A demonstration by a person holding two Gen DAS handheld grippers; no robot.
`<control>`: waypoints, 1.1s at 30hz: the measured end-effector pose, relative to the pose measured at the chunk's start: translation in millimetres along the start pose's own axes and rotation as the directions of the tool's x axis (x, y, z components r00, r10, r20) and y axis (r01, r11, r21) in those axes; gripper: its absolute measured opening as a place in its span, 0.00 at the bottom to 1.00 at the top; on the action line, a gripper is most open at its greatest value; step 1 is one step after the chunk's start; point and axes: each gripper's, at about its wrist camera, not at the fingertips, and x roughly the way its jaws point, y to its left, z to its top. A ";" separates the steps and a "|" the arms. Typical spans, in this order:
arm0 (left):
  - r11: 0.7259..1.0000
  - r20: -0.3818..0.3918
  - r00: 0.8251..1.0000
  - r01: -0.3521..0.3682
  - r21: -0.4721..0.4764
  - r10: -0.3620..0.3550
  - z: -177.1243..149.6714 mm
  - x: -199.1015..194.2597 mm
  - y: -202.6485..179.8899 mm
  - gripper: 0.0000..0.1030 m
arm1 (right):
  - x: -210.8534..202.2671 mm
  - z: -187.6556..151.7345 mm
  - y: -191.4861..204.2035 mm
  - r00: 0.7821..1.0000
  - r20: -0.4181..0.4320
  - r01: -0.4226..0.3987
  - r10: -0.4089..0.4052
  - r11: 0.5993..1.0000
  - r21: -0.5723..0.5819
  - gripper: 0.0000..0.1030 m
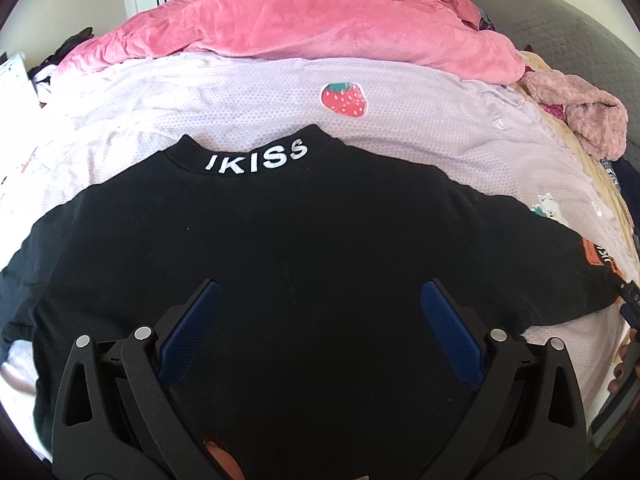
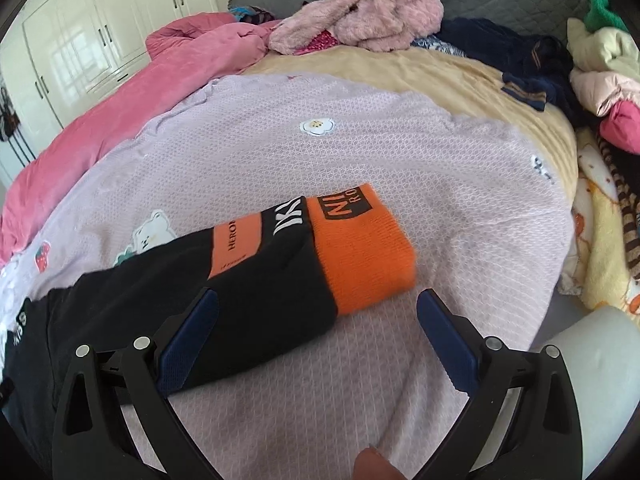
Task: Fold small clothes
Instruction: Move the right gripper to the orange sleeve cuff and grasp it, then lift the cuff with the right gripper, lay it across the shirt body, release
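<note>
Black sweatshirt (image 1: 280,248) lies flat on the lilac bedspread (image 1: 240,96), its orange cuff (image 2: 360,256) just ahead of the wide-open right gripper (image 2: 318,312); left gripper (image 1: 320,304), also wide, hovers mid-body.

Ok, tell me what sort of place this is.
Most likely a bedroom: a black sweatshirt lies spread on a lilac quilted bedcover, beside a rumpled pink velvet duvet, with white panelled wardrobe doors behind.

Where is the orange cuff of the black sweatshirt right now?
In the right wrist view the orange cuff lies flat on the lilac blanket, at the end of the black sleeve, just ahead of the open right gripper.
</note>
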 end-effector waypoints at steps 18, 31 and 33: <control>0.997 0.023 0.999 -0.027 -0.074 0.029 -15.7 3.4 28.7 0.91 | -1.3 15.5 -0.1 0.984 0.125 -0.130 0.127 0.991 0.017 0.12; 0.988 0.083 0.996 -0.032 -0.152 0.045 -19.1 -26.5 68.6 0.91 | -66.4 15.3 82.5 0.926 0.151 -0.318 0.346 0.930 -0.183 0.11; 0.987 0.088 0.995 -0.032 -0.161 0.046 -20.7 -30.1 75.8 0.91 | -75.8 10.9 101.9 0.915 0.143 -0.343 0.378 0.913 -0.220 0.11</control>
